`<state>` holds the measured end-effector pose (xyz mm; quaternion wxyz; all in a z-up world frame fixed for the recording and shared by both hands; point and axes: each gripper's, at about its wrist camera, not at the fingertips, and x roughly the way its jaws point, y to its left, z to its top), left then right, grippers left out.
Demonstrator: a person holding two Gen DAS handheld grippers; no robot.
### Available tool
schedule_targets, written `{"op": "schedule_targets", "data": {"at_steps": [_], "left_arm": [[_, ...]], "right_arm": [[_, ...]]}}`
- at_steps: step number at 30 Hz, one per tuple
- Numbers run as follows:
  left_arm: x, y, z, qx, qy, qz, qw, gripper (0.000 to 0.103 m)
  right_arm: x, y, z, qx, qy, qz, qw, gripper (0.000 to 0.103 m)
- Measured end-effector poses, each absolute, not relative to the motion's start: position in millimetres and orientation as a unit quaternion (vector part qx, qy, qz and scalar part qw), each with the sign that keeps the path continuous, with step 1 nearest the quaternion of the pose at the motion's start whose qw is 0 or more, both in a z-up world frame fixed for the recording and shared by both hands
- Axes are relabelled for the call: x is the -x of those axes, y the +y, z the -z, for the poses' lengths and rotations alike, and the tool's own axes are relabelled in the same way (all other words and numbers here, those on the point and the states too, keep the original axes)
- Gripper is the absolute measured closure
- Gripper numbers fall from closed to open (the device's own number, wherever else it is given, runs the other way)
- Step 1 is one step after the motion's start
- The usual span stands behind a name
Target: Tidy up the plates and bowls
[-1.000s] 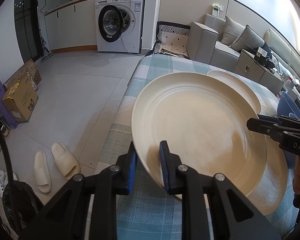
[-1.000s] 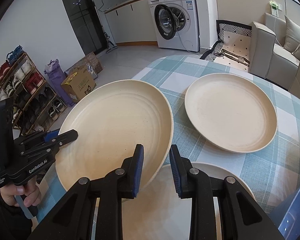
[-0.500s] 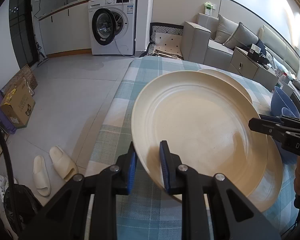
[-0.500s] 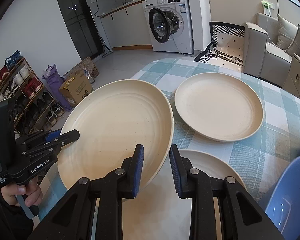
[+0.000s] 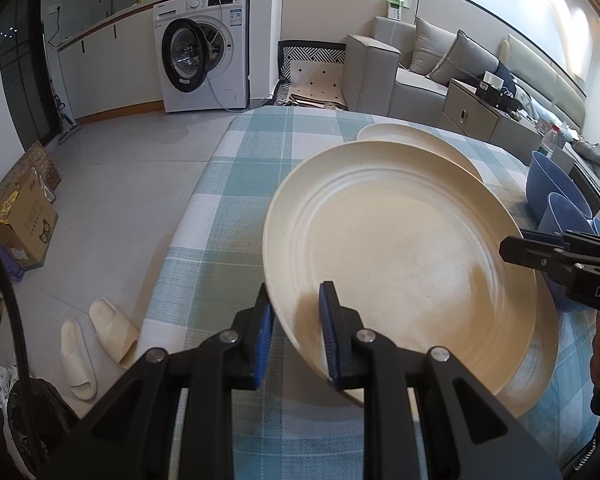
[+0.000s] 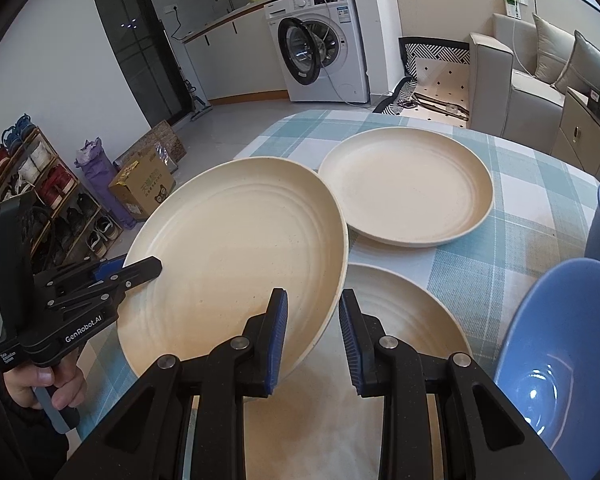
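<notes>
A large cream plate [image 5: 396, 248] [image 6: 236, 248] hangs tilted above the checked table [image 5: 220, 240] [image 6: 520, 184], held from two sides. My left gripper [image 5: 296, 300] [image 6: 140, 268] is shut on its near-left rim. My right gripper [image 6: 313, 296] [image 5: 540, 252] is shut on the opposite rim. Partly hidden under the held plate, a second cream plate [image 5: 540, 360] [image 6: 400, 320] lies on the cloth. A third cream plate [image 5: 412, 136] [image 6: 404, 188] sits farther back. Blue bowls [image 5: 552, 184] [image 6: 560, 360] stand at the right.
The table's left edge [image 5: 188, 220] drops to a tiled floor with slippers [image 5: 96, 336] and a cardboard box [image 5: 24, 224]. A shoe rack [image 6: 40, 192] stands at the left. A washing machine [image 5: 204, 64] and a sofa [image 5: 420, 68] stand beyond the table.
Both grippers have carried the plate sideways over the table without letting go. The far plate has shifted left in the right wrist view, and the blue bowls have come further into view.
</notes>
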<state>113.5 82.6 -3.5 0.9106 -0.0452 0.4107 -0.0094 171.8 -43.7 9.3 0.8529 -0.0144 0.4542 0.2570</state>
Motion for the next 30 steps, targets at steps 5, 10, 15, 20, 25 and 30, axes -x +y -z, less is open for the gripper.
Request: {"op": "schedule_targets", "data": {"at_steps": [5,10,15,20,25,30], "left_arm": [[-113,76,6,0.041,0.414,0.018,0.909,0.083],[-112,69,6,0.036,0.414,0.023,0.909,0.083],[-112,66,6,0.034,0.413,0.021,0.91,0.083],[-109,66,5,0.033,0.411,0.021,0.911,0.083],[-107,70,4,0.034,0.412,0.018,0.91,0.083],[-106,71,5,0.031,0.413,0.018,0.91,0.083]], "right_arm": [[-165,-53,-8,0.013,0.455,-0.251,0.854,0.076],[-159,-60,-8,0.008,0.455,-0.246,0.856,0.076],[-155,-63,-10,0.006,0.452,-0.247,0.857,0.076],[-155,-64,-9,0.001,0.453,-0.247,0.856,0.075],[-148,-62,-6,0.0,0.456,-0.25,0.854,0.075],[-142,-61,-1,-0.001,0.458,-0.25,0.853,0.075]]}}
